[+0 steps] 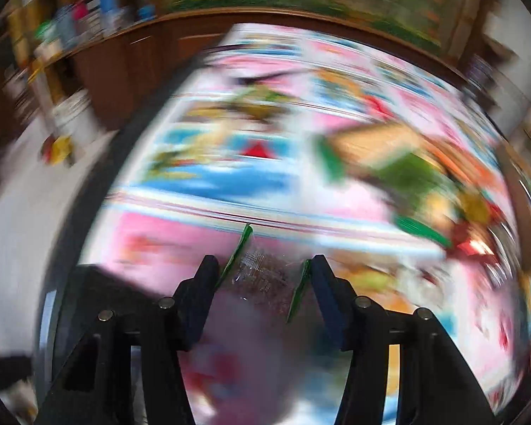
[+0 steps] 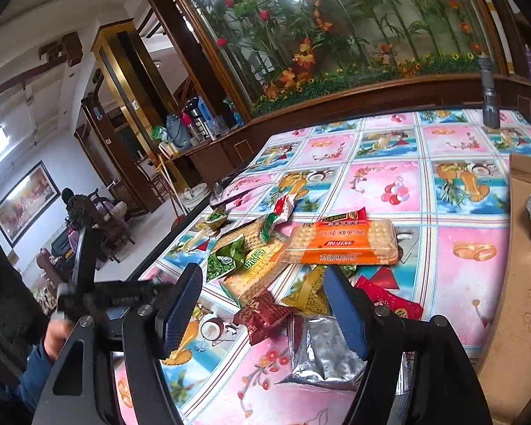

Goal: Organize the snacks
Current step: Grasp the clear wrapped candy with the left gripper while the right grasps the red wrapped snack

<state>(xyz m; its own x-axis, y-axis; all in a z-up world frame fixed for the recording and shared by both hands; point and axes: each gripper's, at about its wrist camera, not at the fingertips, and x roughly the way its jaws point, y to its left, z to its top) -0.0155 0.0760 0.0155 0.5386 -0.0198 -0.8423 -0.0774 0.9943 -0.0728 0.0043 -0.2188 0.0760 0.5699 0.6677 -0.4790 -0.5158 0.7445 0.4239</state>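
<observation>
Snacks (image 2: pixel 301 258) lie piled below the spread right tongs (image 2: pixel 262 304); left tongs (image 1: pixel 265 279) clench a green-edged packet (image 1: pixel 262 269).

Wooden cabinets (image 2: pixel 230 148), white floor (image 2: pixel 148 233), framed painting (image 2: pixel 24 202)

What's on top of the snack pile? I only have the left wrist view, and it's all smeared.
Observer: An orange-wrapped clear pack of pale crackers lies on top.
Operator: My left gripper grips a green-edged clear packet. And the right?
Observer: The right gripper has its jaws open and empty, framing a dark red wrapped snack.
Operator: Any container?
Observer: A brown cardboard box sits at the right edge of the view.
</observation>
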